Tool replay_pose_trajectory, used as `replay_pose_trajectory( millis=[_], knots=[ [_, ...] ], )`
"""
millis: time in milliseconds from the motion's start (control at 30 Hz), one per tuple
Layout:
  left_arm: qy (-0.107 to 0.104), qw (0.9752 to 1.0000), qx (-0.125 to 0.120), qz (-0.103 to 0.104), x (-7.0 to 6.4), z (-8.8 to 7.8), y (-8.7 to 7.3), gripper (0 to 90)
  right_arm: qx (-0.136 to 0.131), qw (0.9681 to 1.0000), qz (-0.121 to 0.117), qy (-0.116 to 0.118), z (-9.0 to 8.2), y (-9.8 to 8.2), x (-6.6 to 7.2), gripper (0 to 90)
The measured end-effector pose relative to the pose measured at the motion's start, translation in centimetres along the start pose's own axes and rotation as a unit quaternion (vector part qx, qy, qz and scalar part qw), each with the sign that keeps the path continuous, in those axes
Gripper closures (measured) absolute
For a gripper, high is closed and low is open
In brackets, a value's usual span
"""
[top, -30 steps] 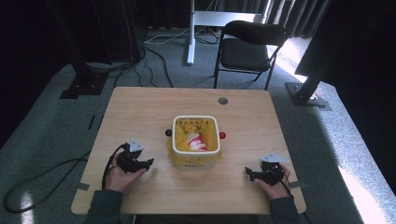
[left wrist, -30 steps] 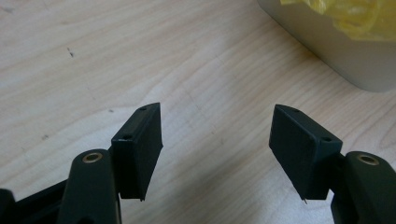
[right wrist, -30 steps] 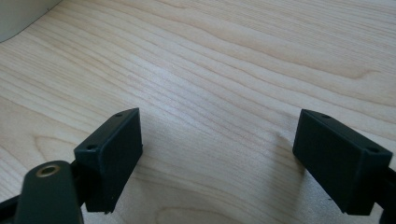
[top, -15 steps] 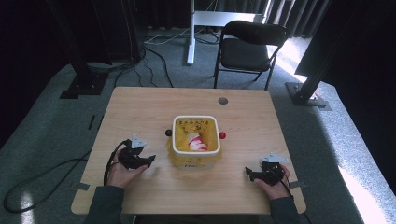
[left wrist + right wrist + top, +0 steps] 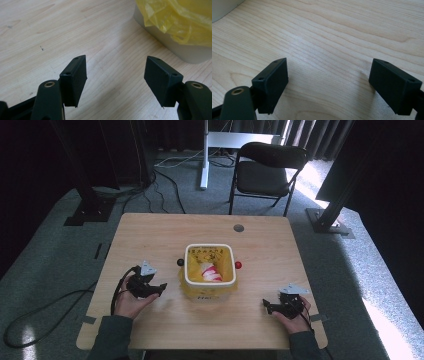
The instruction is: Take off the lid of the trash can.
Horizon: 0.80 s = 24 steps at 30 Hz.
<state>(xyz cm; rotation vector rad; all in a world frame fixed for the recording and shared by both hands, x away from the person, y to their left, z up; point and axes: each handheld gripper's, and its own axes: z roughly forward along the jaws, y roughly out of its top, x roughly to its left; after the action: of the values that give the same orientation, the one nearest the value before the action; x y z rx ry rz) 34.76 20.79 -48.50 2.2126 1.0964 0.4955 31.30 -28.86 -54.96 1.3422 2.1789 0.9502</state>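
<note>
Since a moment ago, left gripper (image 5: 159, 288) has edged slightly nearer the bin (image 5: 210, 279); jaws apart, empty, pointing at its yellow liner (image 5: 180, 20); right gripper (image 5: 268, 306) rests low on the table (image 5: 150, 235), jaws wide, empty; red-and-white wrapper (image 5: 209, 271) lies inside the bin.

My left black plastic two-jaw gripper (image 5: 159, 288) carries a grey three-cornered plate on top, and a black cable loops from it off the table edge. My right black plastic two-jaw gripper (image 5: 268, 306) bears the same grey plate. Each jaw ends in a flat rectangular black pad with small screw holes, on an arm with a brass-coloured rivet. My sleeves are dark grey-green.
</note>
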Motion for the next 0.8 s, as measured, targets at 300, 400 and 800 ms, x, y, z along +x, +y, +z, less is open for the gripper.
replay_pose_trajectory(
  millis=[300,400,800],
  knots=[
    [0.002,1.0,-0.002,0.009,0.1,-0.2,0.8,35.4,0.0,1.0,0.0,0.0,0.0,0.0,0.0,15.2],
    [-0.005,0.9999,-0.006,0.009,0.2,-0.3,1.0,35.4,0.0,1.0,0.0,0.0,0.0,0.0,0.0,15.2],
    [-0.004,0.9998,-0.011,0.019,0.5,-0.6,1.8,35.4,0.0,1.0,0.0,0.0,0.0,0.0,0.0,15.2]
  ],
)
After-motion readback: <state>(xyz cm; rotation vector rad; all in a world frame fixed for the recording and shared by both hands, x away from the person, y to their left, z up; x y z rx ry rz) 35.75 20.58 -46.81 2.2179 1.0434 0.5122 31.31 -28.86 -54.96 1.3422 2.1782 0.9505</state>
